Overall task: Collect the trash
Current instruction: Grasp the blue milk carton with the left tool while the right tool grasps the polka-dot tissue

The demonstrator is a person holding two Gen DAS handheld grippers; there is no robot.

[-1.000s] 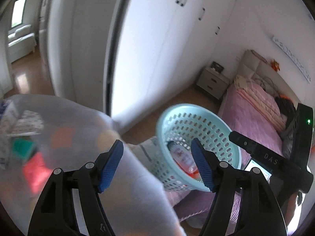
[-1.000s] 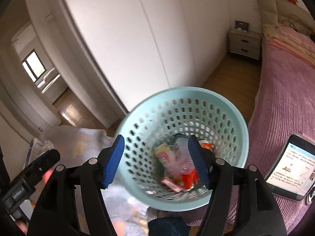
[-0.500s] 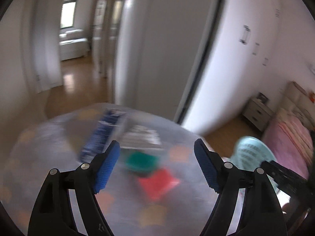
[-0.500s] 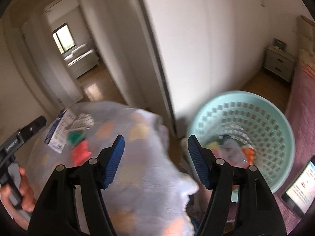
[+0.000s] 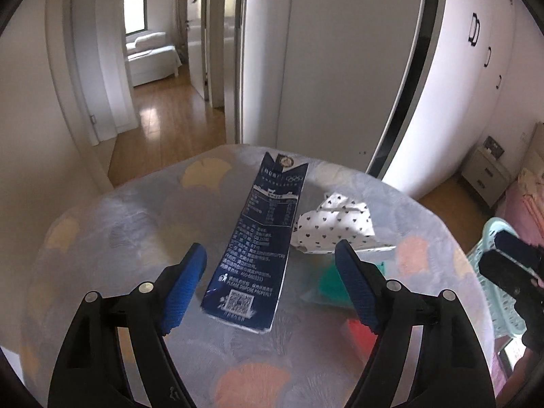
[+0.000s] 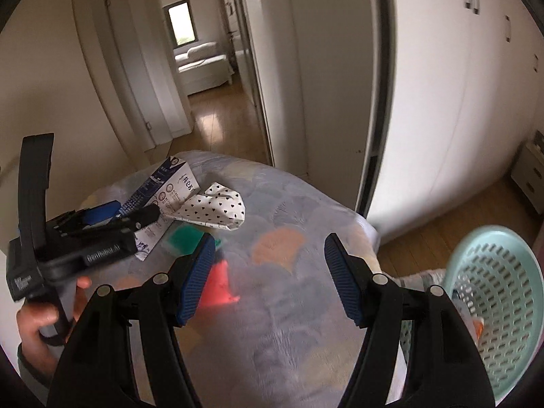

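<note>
We find the left tongs [image 5: 270,285] released above the blue carton [image 5: 261,241] on the tabletop [image 5: 102,224], their jaws having just narrowed. The right tongs [image 6: 268,280] hang released, empty. Polka-dot wrapper [image 5: 335,224] lies beside the carton; the basket [image 6: 496,306] stands right.

The left gripper [image 5: 270,280] points forward and down; its jaws stand apart, having just narrowed slightly, with nothing pressed between the blue pads [image 5: 185,287]. A hand [image 6: 44,309] grasps its handle. The right gripper [image 6: 268,277] points likewise, jaws apart and empty.
</note>
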